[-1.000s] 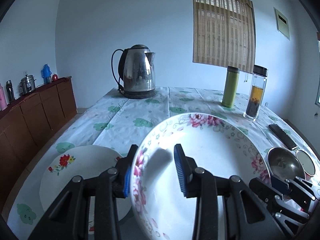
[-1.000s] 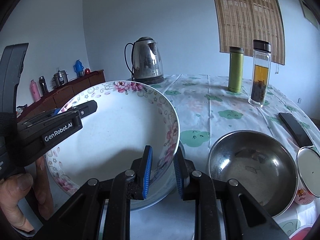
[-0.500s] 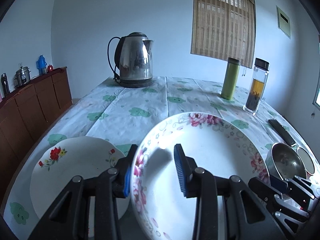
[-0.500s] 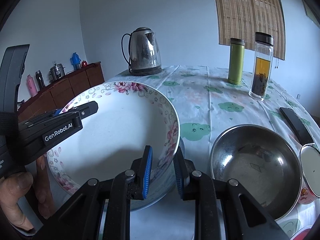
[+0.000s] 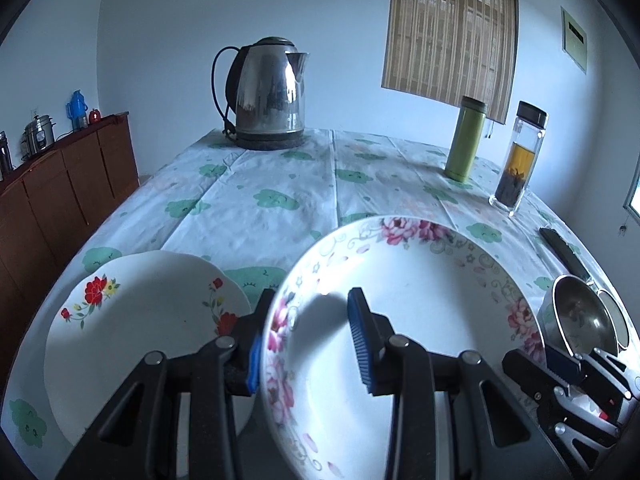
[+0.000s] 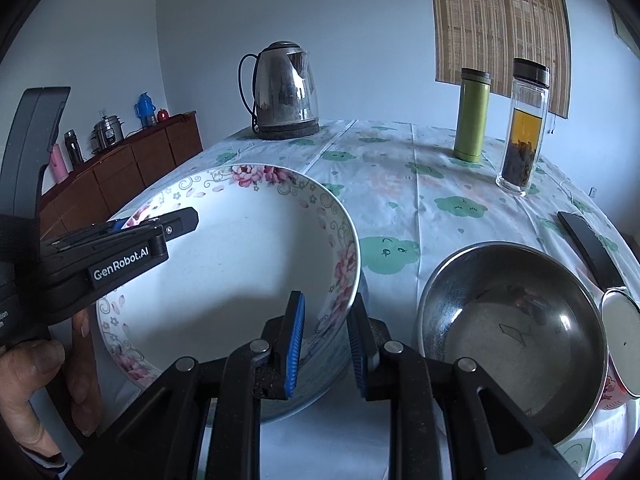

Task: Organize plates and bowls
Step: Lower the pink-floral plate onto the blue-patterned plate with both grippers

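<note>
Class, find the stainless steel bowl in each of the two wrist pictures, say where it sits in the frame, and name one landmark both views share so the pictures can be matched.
Left wrist view: the steel bowl is small at the far right edge, beside the floral bowl.
Right wrist view: the steel bowl is large at lower right, right of the floral bowl.
Shared landmark: the kettle at the table's far end.

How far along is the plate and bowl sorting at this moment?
Nothing looks stacked yet. In hand: the floral bowl, with the left tongs and right tongs each clamped on its rim. Left to do: the white plate, the steel bowl and a metal cup sit separate on the table.
</note>
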### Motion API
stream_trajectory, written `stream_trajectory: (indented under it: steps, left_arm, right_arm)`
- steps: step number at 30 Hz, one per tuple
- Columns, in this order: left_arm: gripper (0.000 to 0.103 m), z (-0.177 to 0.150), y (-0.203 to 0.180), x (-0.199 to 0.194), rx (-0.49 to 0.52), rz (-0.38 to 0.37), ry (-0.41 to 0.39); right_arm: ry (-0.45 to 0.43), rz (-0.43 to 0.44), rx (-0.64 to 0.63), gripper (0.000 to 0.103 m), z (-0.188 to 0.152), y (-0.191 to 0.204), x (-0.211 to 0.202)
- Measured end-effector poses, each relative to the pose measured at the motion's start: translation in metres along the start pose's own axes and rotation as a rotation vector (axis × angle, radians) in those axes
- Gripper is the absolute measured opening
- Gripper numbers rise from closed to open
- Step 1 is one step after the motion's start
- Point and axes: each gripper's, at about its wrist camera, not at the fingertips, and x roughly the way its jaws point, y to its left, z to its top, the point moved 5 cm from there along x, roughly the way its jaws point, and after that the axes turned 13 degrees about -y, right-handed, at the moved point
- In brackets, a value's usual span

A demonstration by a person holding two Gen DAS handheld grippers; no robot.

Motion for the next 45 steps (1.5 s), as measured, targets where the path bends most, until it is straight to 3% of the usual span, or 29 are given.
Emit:
stream_trajectory:
  steps: [14, 45]
  left_arm:
    - [0.035, -0.001, 0.001, 0.001, 0.002, -0.001, 0.005]
    - [0.038, -0.016, 0.0, 0.017, 0.007, -0.001, 0.094]
  right_arm:
    - [0.009, -0.016, -0.016, 0.023, -0.001, 0.002, 0.001]
    - [0.038, -0.08, -0.098, 0.024, -0.003, 0.007, 0.006]
